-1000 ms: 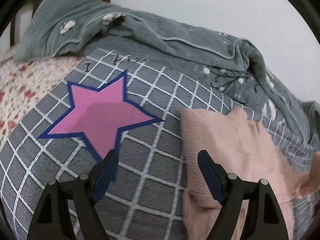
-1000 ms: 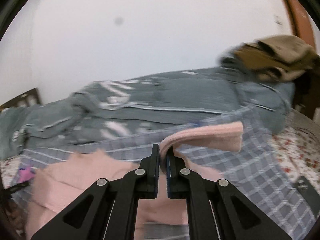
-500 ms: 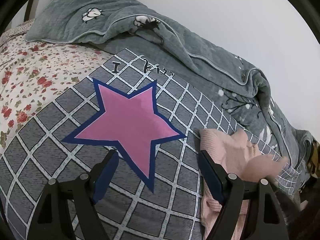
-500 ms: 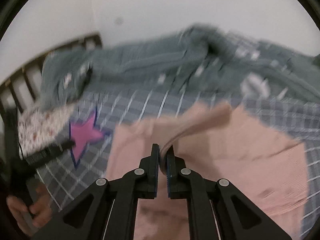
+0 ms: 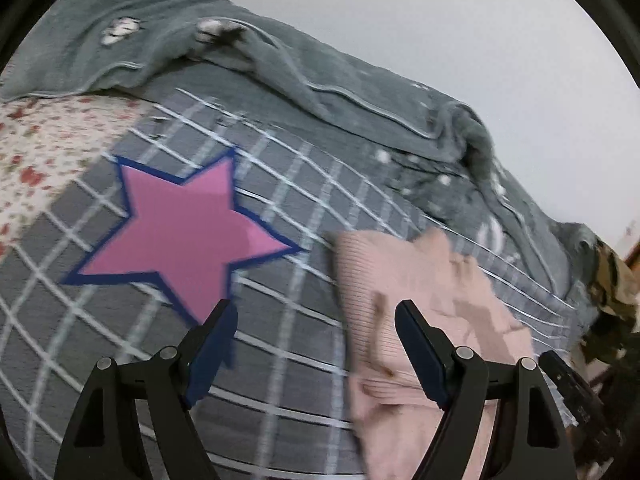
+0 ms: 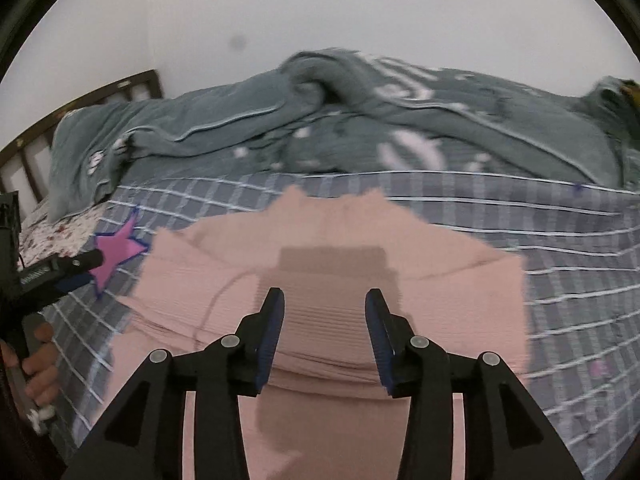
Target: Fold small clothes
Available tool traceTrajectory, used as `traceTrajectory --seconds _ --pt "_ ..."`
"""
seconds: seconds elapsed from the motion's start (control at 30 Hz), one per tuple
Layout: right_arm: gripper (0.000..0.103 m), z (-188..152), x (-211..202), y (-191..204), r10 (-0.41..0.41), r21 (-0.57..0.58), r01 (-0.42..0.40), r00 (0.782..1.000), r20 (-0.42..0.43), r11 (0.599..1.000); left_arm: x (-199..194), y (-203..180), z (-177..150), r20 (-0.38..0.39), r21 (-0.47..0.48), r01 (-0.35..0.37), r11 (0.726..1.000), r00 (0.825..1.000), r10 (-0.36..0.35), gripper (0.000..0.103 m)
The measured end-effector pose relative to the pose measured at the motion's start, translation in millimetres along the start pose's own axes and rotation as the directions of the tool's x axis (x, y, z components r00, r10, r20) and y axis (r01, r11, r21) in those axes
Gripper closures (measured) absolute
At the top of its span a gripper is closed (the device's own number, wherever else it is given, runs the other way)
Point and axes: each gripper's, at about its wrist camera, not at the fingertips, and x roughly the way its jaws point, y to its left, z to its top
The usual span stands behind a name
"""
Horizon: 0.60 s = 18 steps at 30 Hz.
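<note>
Sweater (image 6: pixel 332 280), pink, lies flat just beyond my right gripper (image 6: pixel 324 332), whose jaws have just been opening and hold nothing; my left gripper (image 5: pixel 312 352) gapes empty at its left edge.

Right gripper (image 6: pixel 325 304) tilted downward, jaws just been opening, parted with nothing pinched between them. Left gripper (image 5: pixel 316 316) jaws wide apart, empty, gripped by a hand (image 6: pixel 38 356).

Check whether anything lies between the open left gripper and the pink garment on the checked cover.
Nothing visible does. The left gripper hangs with jaws open above the checked cover; the pink garment lies just past its right-hand jaw, with only bare cover between. The right gripper, jaws just opened, holds nothing.
</note>
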Motion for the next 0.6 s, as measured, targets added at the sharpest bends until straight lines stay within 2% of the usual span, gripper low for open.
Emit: traceTrajectory --seconds 0.07,0.2,0.27,0.33,0.47,0.6 --pt "0.061 -4 -5 -22 -0.038 -0.008 0.038 0.999 0.001 0.999 3 -12 -4 -0.001 0.028 0.017 0.999 1.000 -0.017 0.023" --pt "0.061 -14 -8 -59 -0.096 -0.047 0.096 0.995 -0.013 0.994 11 -32 -12 0.003 0.096 -0.015 0.995 1.000 0.015 0.025" --pt "0.061 -19 -5 -74 -0.095 -0.050 0.094 0.995 -0.036 0.994 17 -39 -15 -0.006 0.102 -0.014 0.995 1.000 0.015 0.026" --pt "0.061 -24 -2 -90 -0.095 -0.043 0.092 0.994 -0.055 0.995 21 -43 -19 -0.012 0.108 -0.017 0.994 1.000 0.018 0.035" --pt "0.061 -41 2 -113 -0.097 -0.033 0.095 0.992 -0.085 0.995 29 -52 -24 -0.007 0.146 -0.049 0.988 0.999 0.051 0.044" --pt "0.061 -52 11 -130 -0.061 0.038 0.066 0.991 -0.116 0.997 34 -55 -28 -0.001 0.171 -0.081 0.982 0.997 0.082 0.050"
